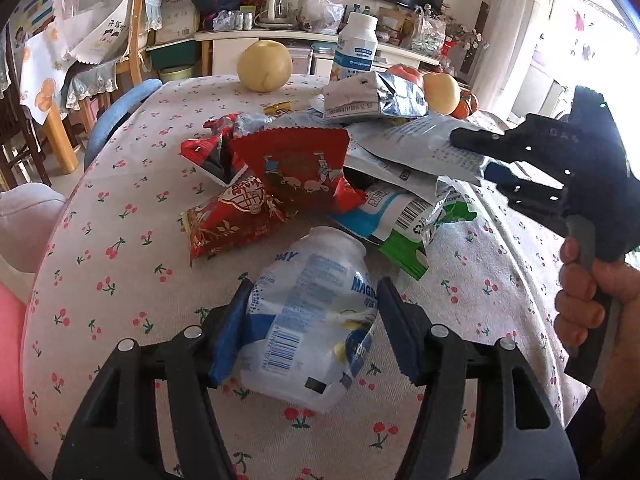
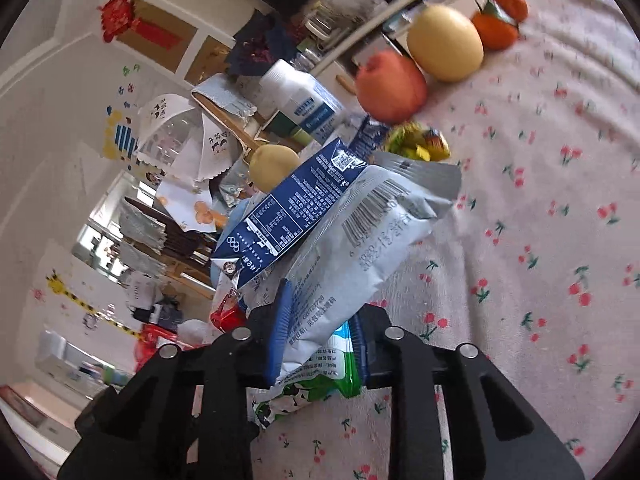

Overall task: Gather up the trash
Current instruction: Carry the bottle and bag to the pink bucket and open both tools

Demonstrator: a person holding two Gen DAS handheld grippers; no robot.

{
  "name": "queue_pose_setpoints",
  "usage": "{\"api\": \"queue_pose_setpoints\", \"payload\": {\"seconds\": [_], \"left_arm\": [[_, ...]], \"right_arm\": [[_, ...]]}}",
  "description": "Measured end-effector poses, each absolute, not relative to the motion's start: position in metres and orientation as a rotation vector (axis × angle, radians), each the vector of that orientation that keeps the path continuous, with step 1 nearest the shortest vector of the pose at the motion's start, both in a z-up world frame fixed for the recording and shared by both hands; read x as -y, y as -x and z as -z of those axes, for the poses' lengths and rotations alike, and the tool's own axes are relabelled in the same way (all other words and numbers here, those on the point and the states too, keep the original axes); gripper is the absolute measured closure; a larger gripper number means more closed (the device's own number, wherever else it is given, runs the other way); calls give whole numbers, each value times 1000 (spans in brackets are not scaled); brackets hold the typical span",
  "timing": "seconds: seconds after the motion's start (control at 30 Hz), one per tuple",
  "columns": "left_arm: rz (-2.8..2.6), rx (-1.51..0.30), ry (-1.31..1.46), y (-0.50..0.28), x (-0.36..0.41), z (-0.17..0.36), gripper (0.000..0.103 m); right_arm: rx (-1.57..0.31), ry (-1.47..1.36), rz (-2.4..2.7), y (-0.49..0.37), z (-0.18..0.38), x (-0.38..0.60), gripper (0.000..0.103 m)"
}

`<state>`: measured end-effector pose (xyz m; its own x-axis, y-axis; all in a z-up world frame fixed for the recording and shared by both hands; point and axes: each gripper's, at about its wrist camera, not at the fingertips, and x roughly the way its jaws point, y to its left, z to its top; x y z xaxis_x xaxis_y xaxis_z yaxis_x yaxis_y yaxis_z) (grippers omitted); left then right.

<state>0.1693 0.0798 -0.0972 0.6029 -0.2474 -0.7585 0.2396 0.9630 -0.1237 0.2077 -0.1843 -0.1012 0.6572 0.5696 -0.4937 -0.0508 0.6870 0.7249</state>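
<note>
Gripping a crumpled white plastic bottle (image 1: 310,320) low in the centre of the left wrist view, the left gripper (image 1: 312,320) is pressing its blue pads (image 1: 230,332) against both sides of it, over the cherry-print tablecloth (image 1: 120,264). Above it, mid-frame, red snack wrappers (image 1: 296,172) are lying in a heap with a green-and-white milk pouch (image 1: 404,220). In the right wrist view, the right gripper (image 2: 320,340) is pinching a pale grey wrapper (image 2: 360,240) at lower centre, a blue carton (image 2: 288,212) leaning just beside it. Fruit is sitting upper right: a yellow pear (image 2: 446,42), a red apple (image 2: 390,86)
</note>
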Motion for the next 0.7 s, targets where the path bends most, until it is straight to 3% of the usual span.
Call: {"api": "queue_pose_setpoints", "payload": {"seconds": [0.7], "left_arm": [[262, -722, 185, -150, -127, 55, 40]], "right_arm": [[-681, -471, -421, -139, 45, 155, 86]]}}
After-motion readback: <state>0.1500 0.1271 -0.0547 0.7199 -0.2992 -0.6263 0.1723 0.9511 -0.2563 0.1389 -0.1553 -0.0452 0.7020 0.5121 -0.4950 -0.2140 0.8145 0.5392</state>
